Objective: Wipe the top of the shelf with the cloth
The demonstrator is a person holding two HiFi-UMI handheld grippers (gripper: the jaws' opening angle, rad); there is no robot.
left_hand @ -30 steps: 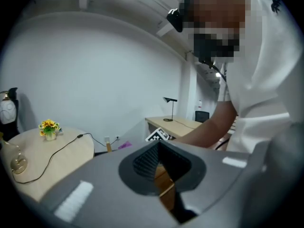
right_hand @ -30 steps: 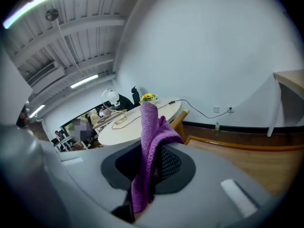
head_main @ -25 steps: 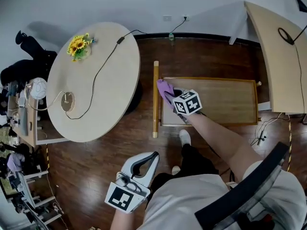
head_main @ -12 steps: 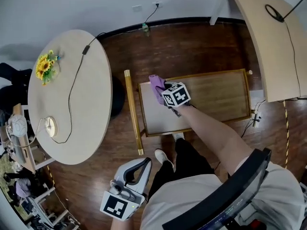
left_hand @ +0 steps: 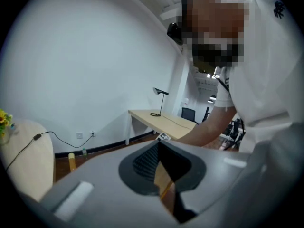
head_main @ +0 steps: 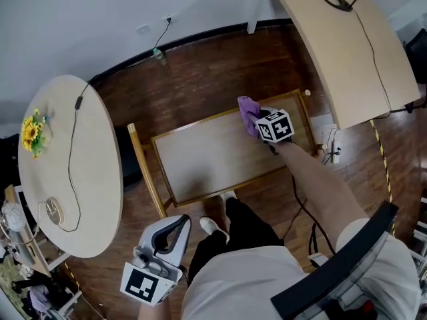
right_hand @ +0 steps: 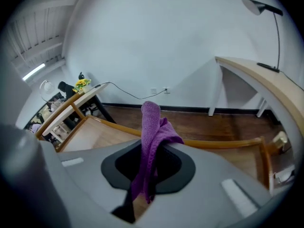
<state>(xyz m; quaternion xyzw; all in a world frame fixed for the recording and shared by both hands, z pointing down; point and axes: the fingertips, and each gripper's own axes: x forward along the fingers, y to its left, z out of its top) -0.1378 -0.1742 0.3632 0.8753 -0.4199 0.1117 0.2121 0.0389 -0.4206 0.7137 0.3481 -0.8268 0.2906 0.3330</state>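
The low wooden shelf [head_main: 207, 159] has a pale top with a raised golden rim. In the head view my right gripper [head_main: 259, 120] is at the top's far right corner, shut on the purple cloth [head_main: 248, 111], which hangs over the surface there. The right gripper view shows the cloth [right_hand: 152, 141] pinched between the jaws and standing up, with the shelf rim [right_hand: 213, 144] just beyond it. My left gripper [head_main: 175, 231] is held low by the person's left side, off the shelf. It looks shut with nothing in it [left_hand: 159, 167].
A round table [head_main: 67, 165] with a cable and sunflowers [head_main: 32, 131] stands left of the shelf. A curved desk [head_main: 340, 39] with a lamp base is at the far right. Cables and a plug strip [head_main: 331, 153] lie on the floor by the shelf's right end.
My right gripper has carried the cloth along the shelf top from its left end to the far right corner. The head view has swung with it. The left gripper stayed low.
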